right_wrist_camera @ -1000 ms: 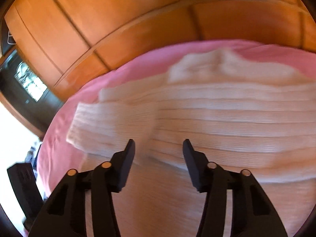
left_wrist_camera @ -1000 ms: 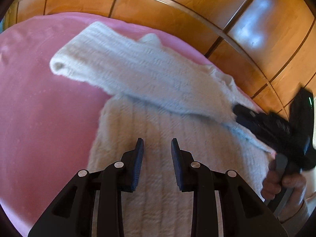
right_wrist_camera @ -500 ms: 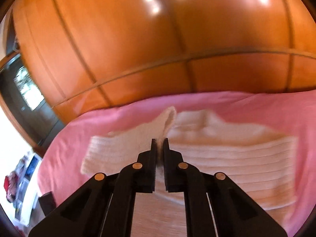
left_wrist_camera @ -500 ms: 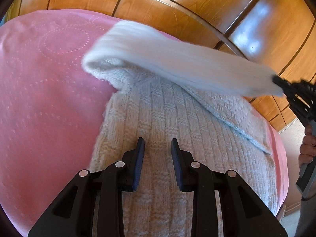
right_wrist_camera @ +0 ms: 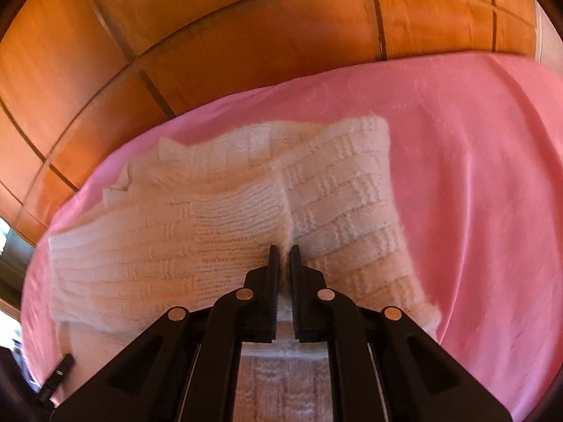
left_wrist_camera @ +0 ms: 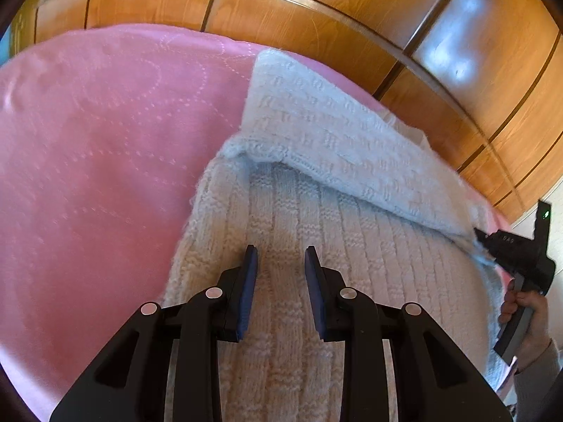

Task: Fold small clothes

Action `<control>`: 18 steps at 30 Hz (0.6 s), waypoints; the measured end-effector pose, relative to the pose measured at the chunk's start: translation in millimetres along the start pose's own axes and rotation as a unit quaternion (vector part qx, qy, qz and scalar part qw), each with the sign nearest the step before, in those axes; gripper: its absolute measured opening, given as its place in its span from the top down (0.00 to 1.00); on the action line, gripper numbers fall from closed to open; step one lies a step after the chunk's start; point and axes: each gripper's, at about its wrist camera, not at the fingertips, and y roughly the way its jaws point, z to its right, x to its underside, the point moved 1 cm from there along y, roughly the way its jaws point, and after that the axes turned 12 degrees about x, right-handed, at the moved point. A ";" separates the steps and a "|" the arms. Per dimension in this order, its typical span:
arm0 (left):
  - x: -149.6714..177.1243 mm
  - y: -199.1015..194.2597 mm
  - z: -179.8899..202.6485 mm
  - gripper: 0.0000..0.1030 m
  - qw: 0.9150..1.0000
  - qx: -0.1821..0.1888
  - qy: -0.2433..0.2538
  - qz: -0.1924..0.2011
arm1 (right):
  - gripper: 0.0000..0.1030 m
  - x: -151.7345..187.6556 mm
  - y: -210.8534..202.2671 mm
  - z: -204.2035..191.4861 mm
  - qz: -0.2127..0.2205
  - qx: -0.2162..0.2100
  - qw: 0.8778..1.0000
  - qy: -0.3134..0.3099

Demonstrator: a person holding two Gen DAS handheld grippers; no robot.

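While the right gripper (right_wrist_camera: 284,256) pinches the cuff of a sleeve (left_wrist_camera: 337,140) between its closed black jaws, the left gripper (left_wrist_camera: 280,267) hovers narrowly parted and empty over the body of the sweater (left_wrist_camera: 302,316). That cream, chunky rib-knit sweater lies flat on a pink quilted bedspread (left_wrist_camera: 105,161), its sleeve drawn across the far part of the body. Glossy wooden panels (right_wrist_camera: 246,35) rise beyond the bed's far edge.
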 end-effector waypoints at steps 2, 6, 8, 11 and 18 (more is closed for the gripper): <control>-6.7 -7.1 8.7 0.74 0.999 -0.027 0.020 0.006 | 0.89 -1.2 -6.4 -5.8 0.008 0.007 1.000 -0.011; -24.1 -17.4 28.9 0.74 0.992 -0.088 0.080 0.033 | 0.49 0.4 -33.1 -11.9 0.054 0.007 0.998 -0.033; -31.1 -19.2 35.2 0.63 0.990 -0.093 0.094 0.041 | 0.48 4.2 -45.9 -21.0 0.070 -0.012 0.996 -0.054; -40.5 -20.0 44.3 0.48 0.986 -0.106 0.114 0.062 | 0.43 11.3 -52.4 -42.9 0.076 -0.031 0.993 -0.084; -48.8 -12.1 57.7 0.48 0.982 -0.104 0.142 0.064 | 0.41 15.0 -28.7 -74.0 0.060 -0.030 0.992 -0.105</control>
